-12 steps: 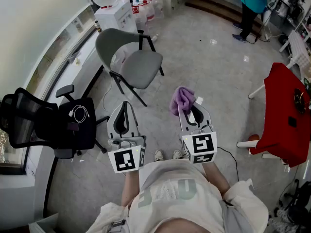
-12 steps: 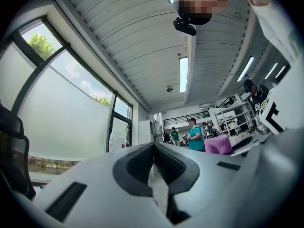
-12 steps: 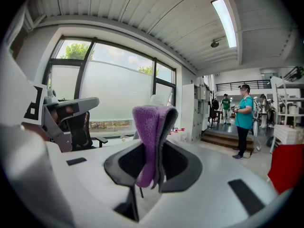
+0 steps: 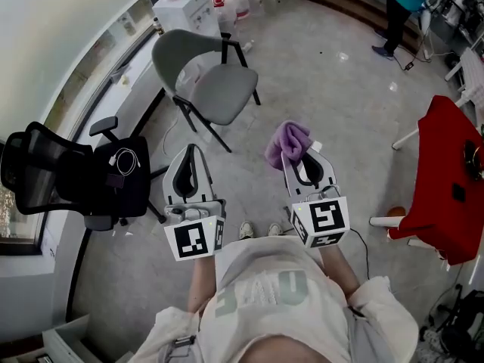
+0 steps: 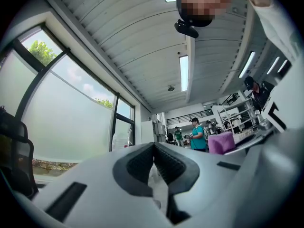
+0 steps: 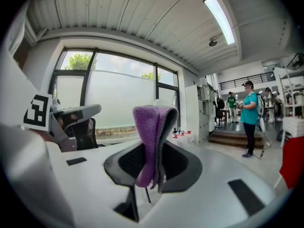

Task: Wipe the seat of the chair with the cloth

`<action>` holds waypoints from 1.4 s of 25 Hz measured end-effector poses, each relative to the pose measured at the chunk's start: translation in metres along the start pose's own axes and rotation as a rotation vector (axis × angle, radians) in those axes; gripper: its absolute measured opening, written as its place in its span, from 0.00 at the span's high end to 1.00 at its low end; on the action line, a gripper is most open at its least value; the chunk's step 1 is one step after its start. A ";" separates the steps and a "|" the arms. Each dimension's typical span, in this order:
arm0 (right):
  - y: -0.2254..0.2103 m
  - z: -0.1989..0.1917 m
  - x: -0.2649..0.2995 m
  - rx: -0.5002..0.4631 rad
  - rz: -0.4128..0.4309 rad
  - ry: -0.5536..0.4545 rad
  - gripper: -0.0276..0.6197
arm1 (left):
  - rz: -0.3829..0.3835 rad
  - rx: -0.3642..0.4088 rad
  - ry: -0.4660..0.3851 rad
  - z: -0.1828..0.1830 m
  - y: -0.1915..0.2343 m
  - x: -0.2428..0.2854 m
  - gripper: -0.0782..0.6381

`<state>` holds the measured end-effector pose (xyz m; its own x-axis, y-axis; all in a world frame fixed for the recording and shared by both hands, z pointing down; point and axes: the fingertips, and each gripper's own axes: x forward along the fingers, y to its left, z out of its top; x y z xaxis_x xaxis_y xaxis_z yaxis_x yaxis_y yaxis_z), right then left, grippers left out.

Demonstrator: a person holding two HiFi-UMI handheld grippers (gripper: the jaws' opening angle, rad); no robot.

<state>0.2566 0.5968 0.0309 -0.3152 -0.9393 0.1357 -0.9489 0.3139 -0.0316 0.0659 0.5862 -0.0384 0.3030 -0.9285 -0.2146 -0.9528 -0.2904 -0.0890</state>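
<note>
A grey chair with black legs stands ahead on the floor, its seat bare. My right gripper is shut on a purple cloth, which bunches above its tips; in the right gripper view the cloth hangs pinched between the jaws. My left gripper is shut with nothing in it, its jaws meeting at the tips. Both grippers are held in front of the person's chest, well short of the chair.
A black office chair with a white cable on its seat stands at the left by the window wall. A table with a red cover is at the right. White boxes and a person in a teal top are at the far end.
The view has shifted slightly forward; the grey chair sits a little nearer. Both grippers keep their pose, with the cloth still held in the right one.
</note>
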 end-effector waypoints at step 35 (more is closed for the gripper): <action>-0.163 0.004 0.472 -0.094 0.082 0.127 0.82 | 0.075 0.041 0.097 -0.186 0.152 0.415 0.87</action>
<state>0.2624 0.1020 0.0962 -0.3813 -0.8868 0.2611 -0.9130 0.4056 0.0441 0.0430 0.1139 0.0395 0.2261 -0.9657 -0.1275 -0.9704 -0.2119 -0.1161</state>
